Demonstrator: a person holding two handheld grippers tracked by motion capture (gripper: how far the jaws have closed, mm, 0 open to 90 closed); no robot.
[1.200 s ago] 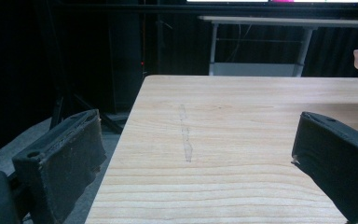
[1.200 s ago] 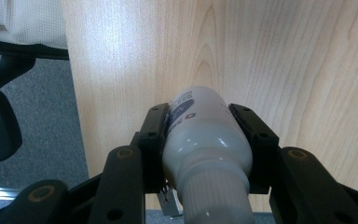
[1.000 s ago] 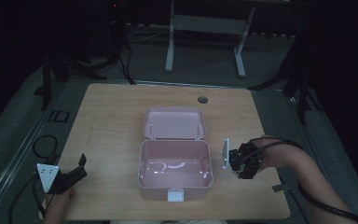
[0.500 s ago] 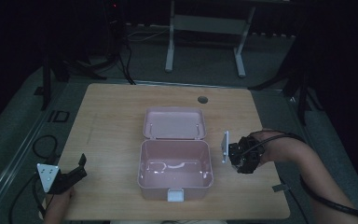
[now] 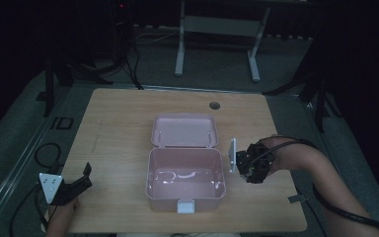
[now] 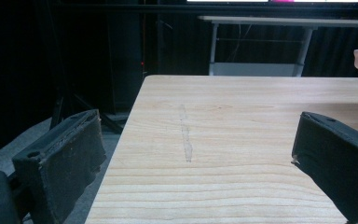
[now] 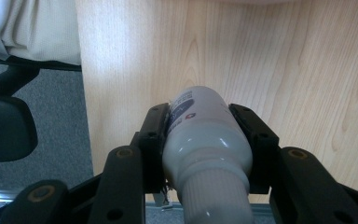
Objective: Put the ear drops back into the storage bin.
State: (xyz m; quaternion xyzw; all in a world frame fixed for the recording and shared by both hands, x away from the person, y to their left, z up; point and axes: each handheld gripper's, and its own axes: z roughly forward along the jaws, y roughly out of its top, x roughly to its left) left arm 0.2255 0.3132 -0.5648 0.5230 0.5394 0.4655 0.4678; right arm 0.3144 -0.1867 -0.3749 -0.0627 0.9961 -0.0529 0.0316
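- Bottle (image 7: 205, 140), white and glossy, is clamped between the jaws of the right gripper (image 7: 204, 122); they press on its two sides just below the shoulder, and its ribbed white cap points back toward the camera.
- Hard smooth plastic by the look of it, so I judge it stiff and light, but slippery: the gloss gives the pads little to bite on, and a round body can roll or twist in a two-sided pinch.
- Best hold, to my eye, is where it is now, across the widest straight part of the body, not on the tapering neck or the cap.
- Label near the far end carries blue print and a small red mark; the writing is too small and curved away to read, and no brand can be made out.
- From the high view the right gripper (image 5: 249, 165) hangs over the tabletop near its right edge, just beside the right wall of the open pink box (image 5: 186, 192).
- Box stands at the middle of the near edge, its lid (image 5: 184, 131) thrown back flat; inside is bare but for pale marks on the floor.
- Left gripper (image 6: 200, 154) rests at the near left corner, jaws spread wide with nothing between them.
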